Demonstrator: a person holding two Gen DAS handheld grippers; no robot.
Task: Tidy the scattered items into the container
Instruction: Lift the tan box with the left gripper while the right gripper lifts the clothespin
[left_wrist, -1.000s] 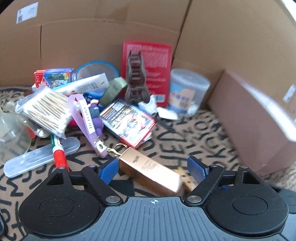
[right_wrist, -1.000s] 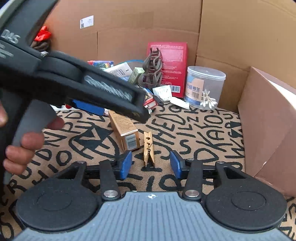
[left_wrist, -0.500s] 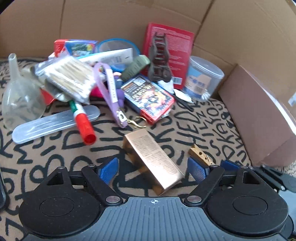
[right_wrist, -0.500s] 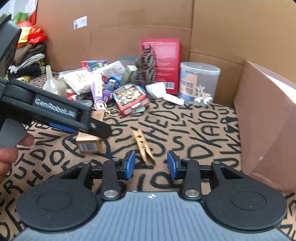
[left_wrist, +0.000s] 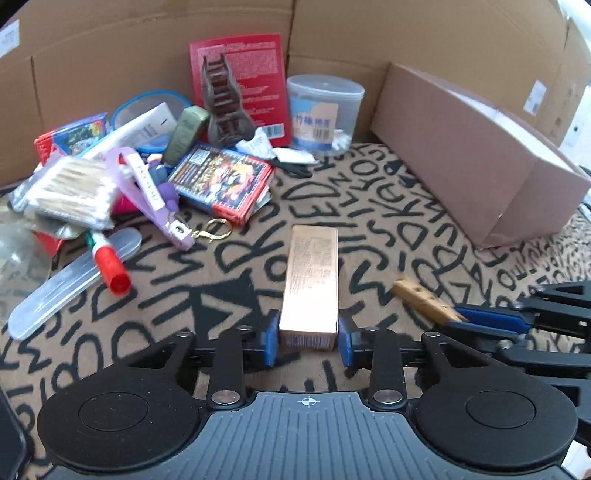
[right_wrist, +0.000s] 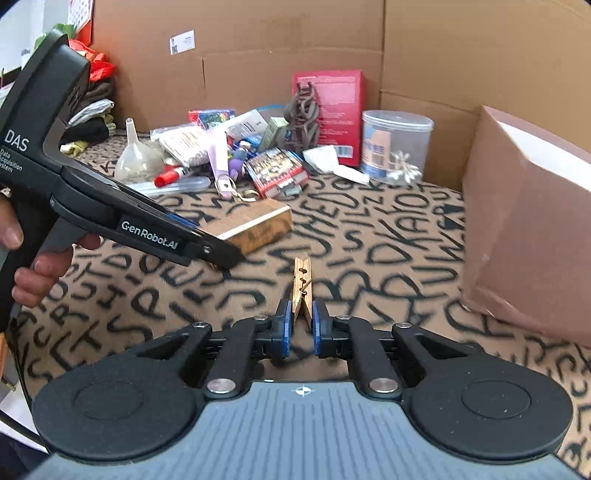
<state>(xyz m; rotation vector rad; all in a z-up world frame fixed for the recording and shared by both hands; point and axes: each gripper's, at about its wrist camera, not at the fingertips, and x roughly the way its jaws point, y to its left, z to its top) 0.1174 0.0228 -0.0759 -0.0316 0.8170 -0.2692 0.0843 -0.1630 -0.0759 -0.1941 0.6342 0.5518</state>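
Both grippers are down on the lettered mat at once. The left gripper has its blue pads against both sides of the near end of the gold carton, low centre of the left wrist view; jaws closed to the carton's width. The right gripper has its jaws nearly together on the tail of the wooden clothespin, centre of the right wrist view. Whether either item is off the mat yet is hard to judge.

Step in hand: the pickup of two strays. The brown cardboard box, upper right in the left view, looks like the container. Next move: lift both, carry right, release over its open top. The rest of the clutter, including the playing-card pack, lies piled at upper left.
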